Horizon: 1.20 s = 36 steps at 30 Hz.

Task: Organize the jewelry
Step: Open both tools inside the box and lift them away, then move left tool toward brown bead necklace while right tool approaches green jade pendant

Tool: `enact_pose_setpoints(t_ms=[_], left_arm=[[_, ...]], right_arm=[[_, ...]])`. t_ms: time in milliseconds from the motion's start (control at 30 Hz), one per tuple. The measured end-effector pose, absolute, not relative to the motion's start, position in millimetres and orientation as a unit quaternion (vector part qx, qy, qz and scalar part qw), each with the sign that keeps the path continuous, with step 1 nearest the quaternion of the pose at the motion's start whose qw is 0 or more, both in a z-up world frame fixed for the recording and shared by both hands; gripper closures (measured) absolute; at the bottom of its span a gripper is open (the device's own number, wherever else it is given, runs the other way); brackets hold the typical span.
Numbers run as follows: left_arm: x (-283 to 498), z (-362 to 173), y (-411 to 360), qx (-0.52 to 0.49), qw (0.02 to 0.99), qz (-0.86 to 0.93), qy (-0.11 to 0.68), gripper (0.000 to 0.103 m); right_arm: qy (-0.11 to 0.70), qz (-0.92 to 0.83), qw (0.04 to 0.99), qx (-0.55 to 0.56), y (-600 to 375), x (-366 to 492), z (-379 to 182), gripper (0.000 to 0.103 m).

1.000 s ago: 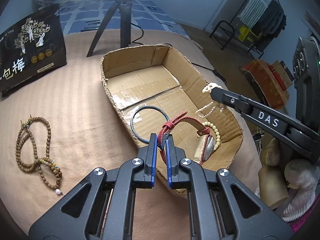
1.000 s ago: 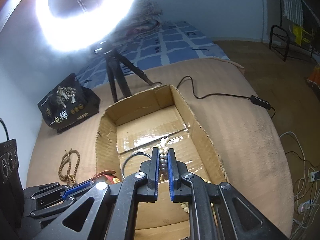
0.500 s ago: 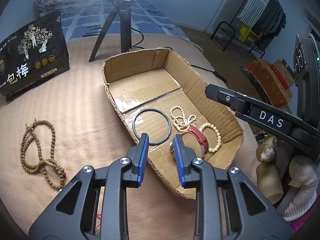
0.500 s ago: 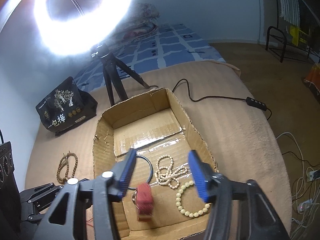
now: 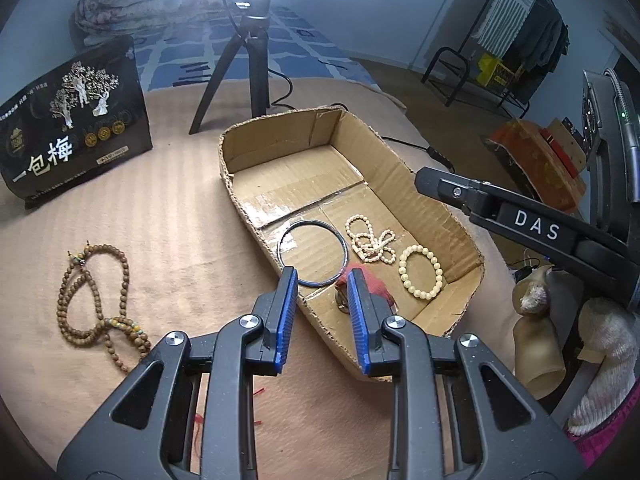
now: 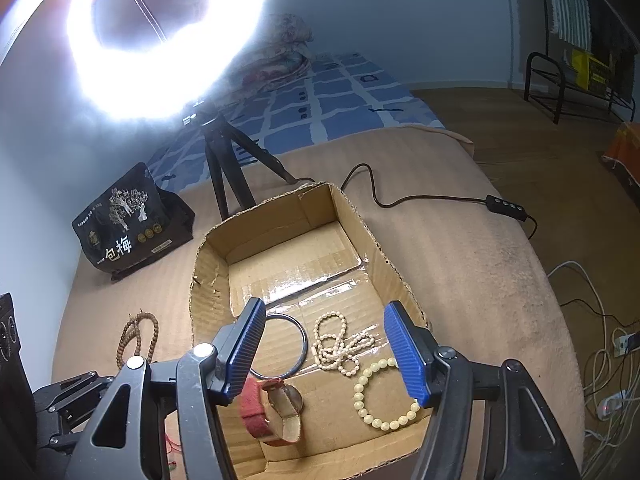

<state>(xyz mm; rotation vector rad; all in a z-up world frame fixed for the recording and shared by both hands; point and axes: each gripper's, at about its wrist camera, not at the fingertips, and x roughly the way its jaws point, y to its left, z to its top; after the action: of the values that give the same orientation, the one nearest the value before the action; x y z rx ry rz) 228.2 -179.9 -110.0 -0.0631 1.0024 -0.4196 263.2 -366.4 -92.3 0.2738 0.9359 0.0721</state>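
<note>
An open cardboard box (image 5: 432,200) (image 6: 208,272) lies on the tan blanket. In it lie a dark metal bangle (image 5: 312,254) (image 6: 298,344), a tangled small-bead pearl strand (image 5: 370,240) (image 6: 340,346), a cream bead bracelet (image 5: 421,272) (image 6: 384,396) and a red-strap watch (image 5: 372,286) (image 6: 272,410). A brown wooden bead necklace (image 5: 96,300) (image 6: 136,340) lies on the blanket left of the box. My left gripper (image 5: 322,280) is open and empty over the box's near wall. My right gripper (image 6: 324,328) is wide open and empty above the box.
A black snack bag (image 5: 72,128) (image 6: 132,224) stands at the back left. A ring light on a black tripod (image 5: 248,60) (image 6: 224,176) stands behind the box, its cable and switch (image 6: 504,202) trailing right. Clutter and cables lie off the bed's right edge.
Both grippers opened: the left let go of the red watch, the right let go of the pearl strand. Both pieces now lie in the box, and both grippers have pulled back.
</note>
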Motion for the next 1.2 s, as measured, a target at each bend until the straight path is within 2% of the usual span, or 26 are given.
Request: enact_pose_setpoints(t_ms=[433,567,733,833,900,1200], left_arm=[[214,-88,-145,-0.023,0.868,-0.188,0.459,0.078],[213,-85,-121,-0.027,0.871,-0.175,0.459,0.078],[213,-86,-81,-0.039,0.871,-0.154,0.464,0.078],[217,-91,-50,-0.053,0.87,-0.134,0.473,0.075],[221,-97,-26,-0.067,0.868,-0.116,0.478,0.066],[239,-142,52,-0.161,0.836,-0.065,0.52,0.066]], right_arm=[[0.438,0.047,0.886,0.143,-351,251,-77,0.032],[0.429,0.058,0.889,0.147,-342,245,-69,0.023],[0.426,0.079,0.891,0.135,-321,236,-61,0.021],[0.426,0.094,0.89,0.128,-306,232,-58,0.02],[0.43,0.11,0.888,0.123,-294,230,-58,0.02],[0.456,0.161,0.871,0.087,-247,224,-67,0.02]])
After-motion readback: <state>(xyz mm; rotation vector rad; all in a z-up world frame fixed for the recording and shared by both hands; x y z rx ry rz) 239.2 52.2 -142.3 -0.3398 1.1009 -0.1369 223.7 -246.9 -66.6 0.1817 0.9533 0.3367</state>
